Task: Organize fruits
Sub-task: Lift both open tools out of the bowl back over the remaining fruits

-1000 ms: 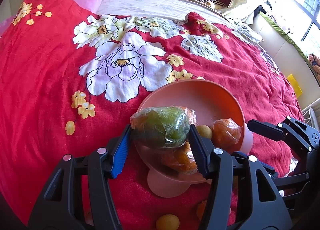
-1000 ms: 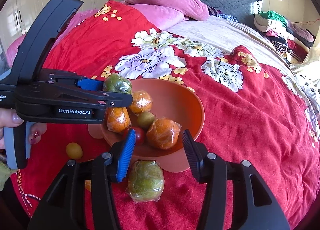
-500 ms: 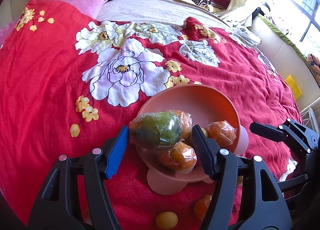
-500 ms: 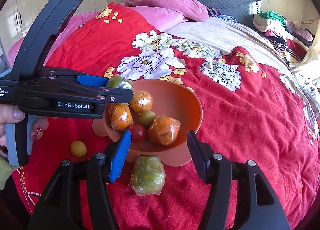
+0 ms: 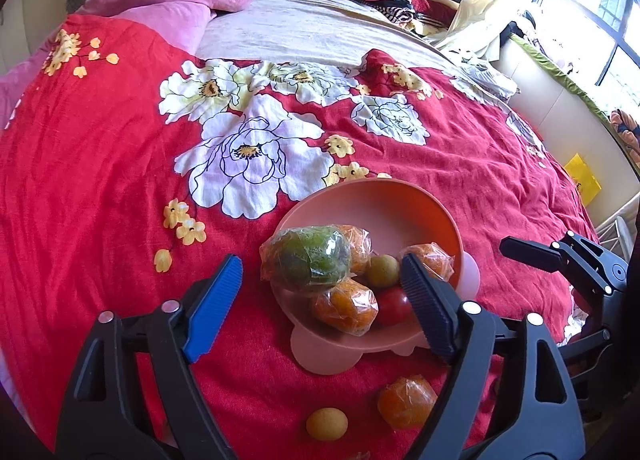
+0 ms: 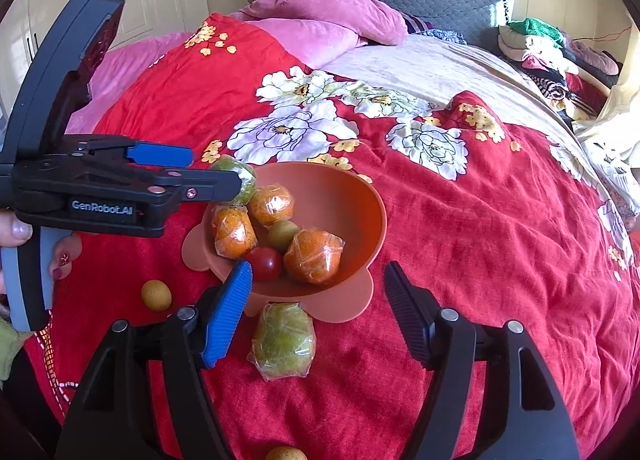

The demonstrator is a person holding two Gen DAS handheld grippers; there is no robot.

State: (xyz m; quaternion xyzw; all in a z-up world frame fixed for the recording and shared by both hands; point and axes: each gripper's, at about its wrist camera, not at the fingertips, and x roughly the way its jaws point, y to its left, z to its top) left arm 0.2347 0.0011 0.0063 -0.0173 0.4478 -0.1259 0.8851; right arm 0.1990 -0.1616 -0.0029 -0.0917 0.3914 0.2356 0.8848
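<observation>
Jaws of the left gripper (image 5: 320, 292) stand wide and have just been opening; the wrapped green fruit (image 5: 306, 258) sits between them at frame centre, touched by neither pad, resting on the near rim of the orange bowl (image 5: 408, 199) atop a wrapped orange (image 5: 345, 306). Jaws of the right gripper (image 6: 318, 292) also stand wide and have just been opening, empty, with a second wrapped green fruit (image 6: 284, 340) lying on the bed between and below them, just beside the bowl's foot.

Step in hand, by judgement: release of the green fruit into the bowl by the left gripper, and approach of the right gripper to the second green fruit.

Procedure for a clean result:
1. Lift the left gripper straight away from the fruit. It perches at the rim and could roll out if a pad brushes its film.
2. Lower the right gripper until the pads flank the widest part of the second fruit, then close gently; the wrap is slippery and the bedding is soft.
3. Avoid nudging the bowl foot, which rests on yielding fabric.

Inside the bowl, lower centre of the right wrist view, lie three wrapped oranges, a small green fruit (image 6: 282, 234) and a red tomato (image 6: 264, 263). Loose on the red floral bedspread (image 5: 100, 179) remain a wrapped orange (image 5: 406, 402) and a small yellow fruit (image 5: 326, 424) at the lower edge of the left wrist view.
</observation>
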